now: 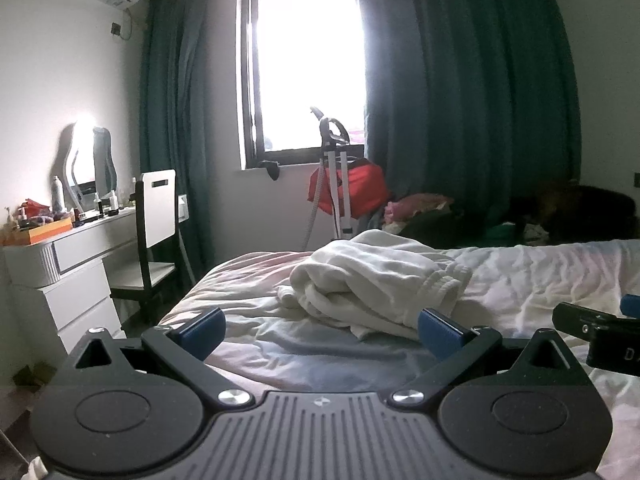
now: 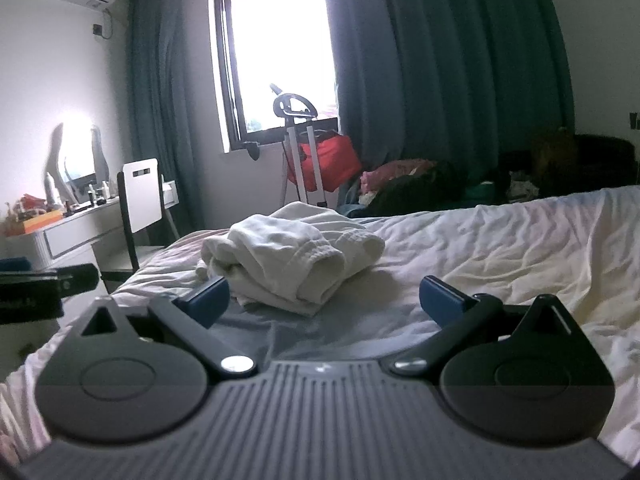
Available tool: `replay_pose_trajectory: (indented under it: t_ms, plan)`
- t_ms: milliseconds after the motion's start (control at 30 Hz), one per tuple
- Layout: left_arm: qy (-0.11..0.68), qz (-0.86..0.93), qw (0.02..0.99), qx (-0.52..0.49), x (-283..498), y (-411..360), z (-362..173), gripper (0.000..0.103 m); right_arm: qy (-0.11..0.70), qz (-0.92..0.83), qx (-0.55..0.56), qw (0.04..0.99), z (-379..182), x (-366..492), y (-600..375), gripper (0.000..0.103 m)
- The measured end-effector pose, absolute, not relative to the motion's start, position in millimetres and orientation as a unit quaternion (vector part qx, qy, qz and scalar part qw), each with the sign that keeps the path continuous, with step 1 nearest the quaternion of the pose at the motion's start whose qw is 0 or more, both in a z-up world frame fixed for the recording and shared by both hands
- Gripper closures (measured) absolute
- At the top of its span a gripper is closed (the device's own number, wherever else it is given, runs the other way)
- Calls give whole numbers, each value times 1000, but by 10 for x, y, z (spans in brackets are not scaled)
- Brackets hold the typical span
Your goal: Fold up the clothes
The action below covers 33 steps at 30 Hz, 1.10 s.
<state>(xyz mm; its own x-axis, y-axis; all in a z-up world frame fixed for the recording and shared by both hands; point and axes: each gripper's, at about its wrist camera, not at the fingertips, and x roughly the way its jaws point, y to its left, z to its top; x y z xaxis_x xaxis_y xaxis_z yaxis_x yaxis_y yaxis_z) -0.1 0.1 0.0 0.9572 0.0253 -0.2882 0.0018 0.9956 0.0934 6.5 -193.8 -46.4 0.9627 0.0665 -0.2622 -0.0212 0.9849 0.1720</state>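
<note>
White knit garment (image 1: 372, 280) lay crumpled on the wrinkled bedsheet (image 1: 540, 276), bunched into a low heap with a ribbed hem turned toward the cameras. Sat at about 12 o'clock from the left gripper (image 1: 320, 330), just ahead of its blue fingertips (image 1: 436, 330), drifting toward 1 o'clock. Sat at about 11 o'clock from the right gripper (image 2: 322, 300), near its left fingertip but apart from it. Stretched with its long axis roughly 9 to 3 o'clock across both views. Both pairs of jaws spread wide, pinching nothing, only sheet between them. Looked nearly equal in reach; the left gripper judged slightly nearer and more squarely lined up, the right needing to swing toward 11 o'clock. Showed no fold yet begun; probably called for a pinch at each end of the hem, to lift and spread the heap flat.
</note>
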Motion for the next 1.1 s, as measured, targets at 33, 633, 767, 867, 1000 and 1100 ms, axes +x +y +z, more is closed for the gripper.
replay_pose_trajectory:
  t_ms: [33,633,767,867,1000,1100]
  plan:
    - [142,5,989,43,-19,22,3,0,134,21,83,987,-463,70,-1935,0]
    - [138,12,989,60,-112,40,-13,0,110,17,67,992,-464,-16,-1863,0]
    - [138,11,988,63,-104,17,-23,0,111,17,68,991,-466,-14,-1868,0]
    - [137,9,988,64,-113,18,-27,0,114,17,70,991,-466,-13,-1873,0]
    - [137,8,988,68,-108,9,-38,0,116,17,69,991,-467,-1,-1882,0]
    - [137,9,988,70,-98,2,-49,0,117,16,69,991,-467,0,-1882,0]
